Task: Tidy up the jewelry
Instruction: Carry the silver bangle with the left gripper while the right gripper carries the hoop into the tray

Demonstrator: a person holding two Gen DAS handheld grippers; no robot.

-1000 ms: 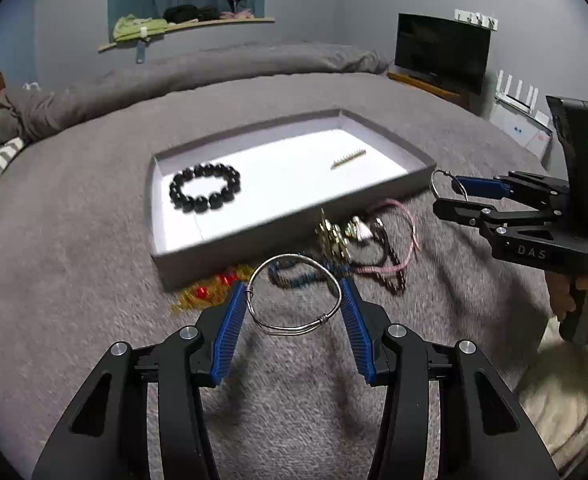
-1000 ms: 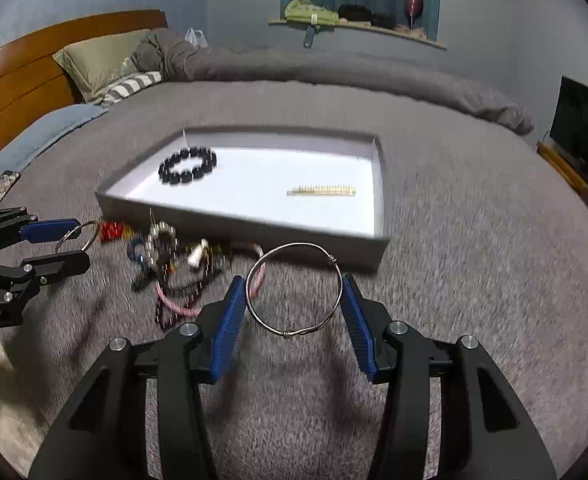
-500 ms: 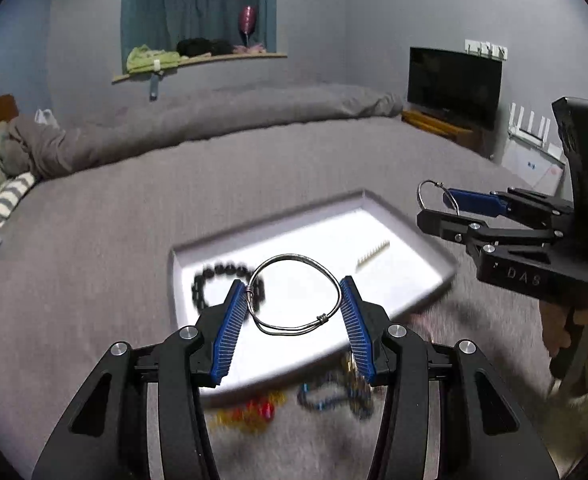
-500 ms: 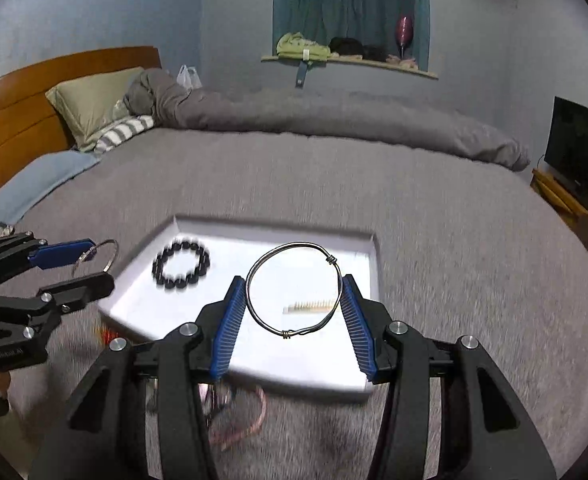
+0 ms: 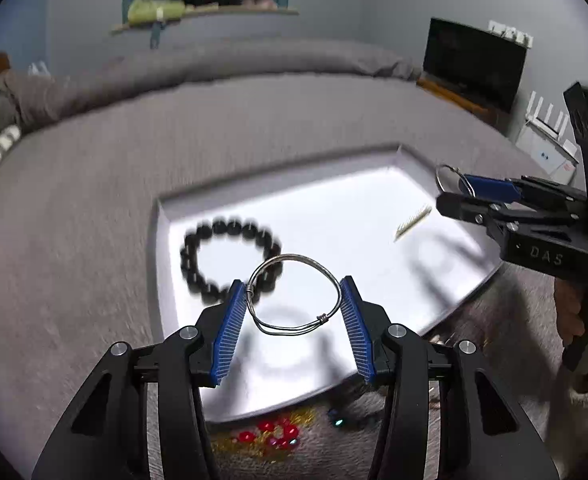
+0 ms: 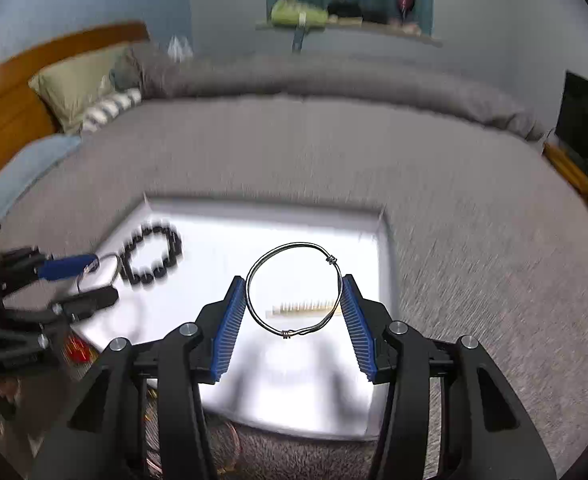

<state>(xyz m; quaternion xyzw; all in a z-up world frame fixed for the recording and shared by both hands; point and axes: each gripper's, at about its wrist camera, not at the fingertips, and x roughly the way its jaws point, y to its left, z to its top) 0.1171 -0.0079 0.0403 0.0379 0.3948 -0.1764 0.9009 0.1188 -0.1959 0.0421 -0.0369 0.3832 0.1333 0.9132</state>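
Observation:
My left gripper [image 5: 293,300] is shut on a thin silver wire bangle [image 5: 294,266], held above the near part of the white tray [image 5: 230,188]. My right gripper [image 6: 294,300] is shut on a second silver wire bangle [image 6: 294,246], held above the tray [image 6: 374,380]. Each gripper shows in the other's view, the right one [image 5: 452,188] and the left one [image 6: 94,276], each with its bangle. A black bead bracelet [image 5: 198,236] and a small gold bar piece [image 5: 412,222] lie in the tray.
Loose jewelry lies on the grey blanket before the tray: red and gold beads [image 5: 270,434] and a dark bracelet [image 5: 342,420]. Pillows [image 6: 78,80] and a wooden headboard [image 6: 2,92] are far left. A TV [image 5: 474,62] stands at the right.
Both grippers have moved forward from over the loose jewelry pile to over the tray, each still holding its bangle. The views are motion blurred.

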